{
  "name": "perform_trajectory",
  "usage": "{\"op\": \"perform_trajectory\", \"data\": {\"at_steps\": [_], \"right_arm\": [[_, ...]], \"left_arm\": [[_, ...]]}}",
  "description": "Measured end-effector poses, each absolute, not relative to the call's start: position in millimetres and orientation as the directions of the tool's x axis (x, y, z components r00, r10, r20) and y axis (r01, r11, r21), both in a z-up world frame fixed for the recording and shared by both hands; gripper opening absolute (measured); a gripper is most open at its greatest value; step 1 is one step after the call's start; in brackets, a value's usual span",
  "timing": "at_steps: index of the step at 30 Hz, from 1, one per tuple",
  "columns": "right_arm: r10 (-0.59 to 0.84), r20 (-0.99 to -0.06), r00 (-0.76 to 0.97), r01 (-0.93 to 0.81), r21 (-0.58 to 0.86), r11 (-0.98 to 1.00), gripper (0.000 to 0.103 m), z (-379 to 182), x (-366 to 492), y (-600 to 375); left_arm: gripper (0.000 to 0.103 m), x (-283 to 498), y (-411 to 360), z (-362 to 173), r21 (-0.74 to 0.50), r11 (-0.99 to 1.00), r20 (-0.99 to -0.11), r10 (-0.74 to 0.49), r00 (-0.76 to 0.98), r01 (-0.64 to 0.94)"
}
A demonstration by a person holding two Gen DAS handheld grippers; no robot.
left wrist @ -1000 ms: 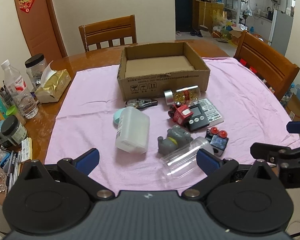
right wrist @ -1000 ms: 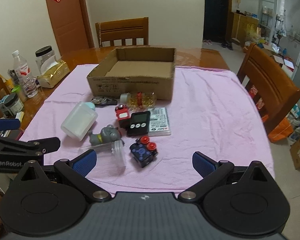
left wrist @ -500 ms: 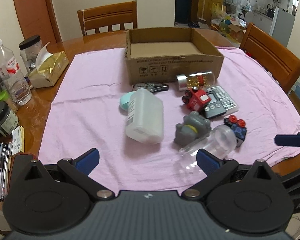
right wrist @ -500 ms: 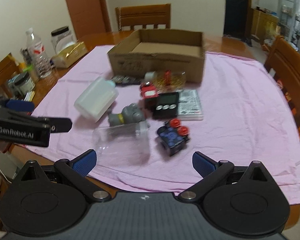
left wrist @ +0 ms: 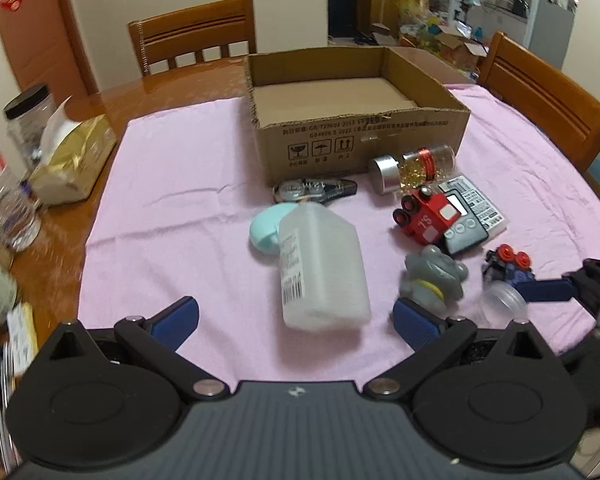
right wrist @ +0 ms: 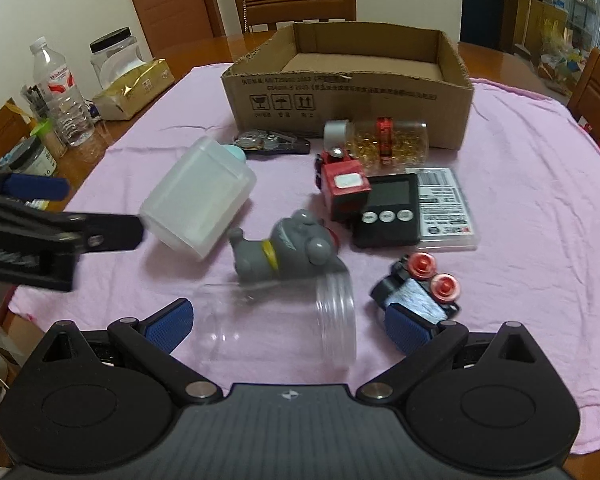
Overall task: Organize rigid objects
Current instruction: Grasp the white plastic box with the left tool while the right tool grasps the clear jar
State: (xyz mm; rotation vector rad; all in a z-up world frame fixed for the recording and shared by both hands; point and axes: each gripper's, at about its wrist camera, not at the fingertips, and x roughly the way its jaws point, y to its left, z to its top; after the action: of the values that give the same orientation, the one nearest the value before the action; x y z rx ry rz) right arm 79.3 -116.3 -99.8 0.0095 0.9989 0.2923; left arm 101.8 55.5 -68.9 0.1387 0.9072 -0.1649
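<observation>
A white plastic bottle (left wrist: 319, 268) lies on the pink cloth, its base just ahead of my open left gripper (left wrist: 296, 320). My open right gripper (right wrist: 288, 326) straddles a clear jar (right wrist: 284, 320) lying on its side. Beside the jar are a grey elephant toy (right wrist: 284, 248) and a blue toy with red wheels (right wrist: 415, 288). Further back lie a red train (right wrist: 343, 184), a black timer (right wrist: 387, 210), a card pack (right wrist: 443, 204), a gold-bead jar (right wrist: 379, 140) and a tape dispenser (left wrist: 315, 190). Behind them stands an empty cardboard box (left wrist: 359, 136).
Along the table's left edge stand a gold tissue pack (left wrist: 72, 164), a water bottle (right wrist: 60, 92) and a black-lidded jar (right wrist: 116, 56). Wooden chairs stand behind (left wrist: 196, 40) and to the right (left wrist: 547, 96). The left gripper's fingers (right wrist: 100, 232) reach in from the left.
Both grippers have moved forward and lower toward the objects. The clear jar now sits between the right fingers, and the white bottle is close in front of the left ones.
</observation>
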Motion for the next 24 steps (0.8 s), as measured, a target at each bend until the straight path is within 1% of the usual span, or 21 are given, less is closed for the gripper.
{"op": "perform_trajectory", "data": {"at_steps": [5, 9, 11, 17, 24], "right_arm": [[0.234, -0.844, 0.483, -0.247, 0.124, 0.961, 0.103, -102.4, 81.6, -104.4], [0.218, -0.85, 0.479, -0.238, 0.114, 0.965, 0.103, -102.8, 83.7, -97.8], [0.215, -0.852, 0.477, -0.233, 0.113, 0.966, 0.103, -102.9, 85.9, -95.8], [0.202, -0.858, 0.473, -0.232, 0.1, 0.967, 0.103, -102.2, 88.9, -91.1], [0.199, -0.863, 0.464, -0.25, 0.088, 0.964, 0.103, -101.5, 89.5, -86.4]], "left_arm": [[0.102, 134.5, 43.5, -88.8, 0.067, 0.965, -0.794, -0.102, 0.6, 0.253], [0.102, 153.7, 33.7, -110.2, 0.049, 0.955, -0.821, -0.128, 0.557, 0.293], [0.102, 156.3, 31.0, -117.8, 0.07, 0.95, -0.833, -0.113, 0.541, 0.306], [0.102, 148.7, 50.9, -117.1, 0.082, 0.953, -0.838, -0.093, 0.538, 0.293], [0.102, 136.0, 84.4, -106.9, 0.095, 0.968, -0.843, -0.047, 0.536, 0.233]]}}
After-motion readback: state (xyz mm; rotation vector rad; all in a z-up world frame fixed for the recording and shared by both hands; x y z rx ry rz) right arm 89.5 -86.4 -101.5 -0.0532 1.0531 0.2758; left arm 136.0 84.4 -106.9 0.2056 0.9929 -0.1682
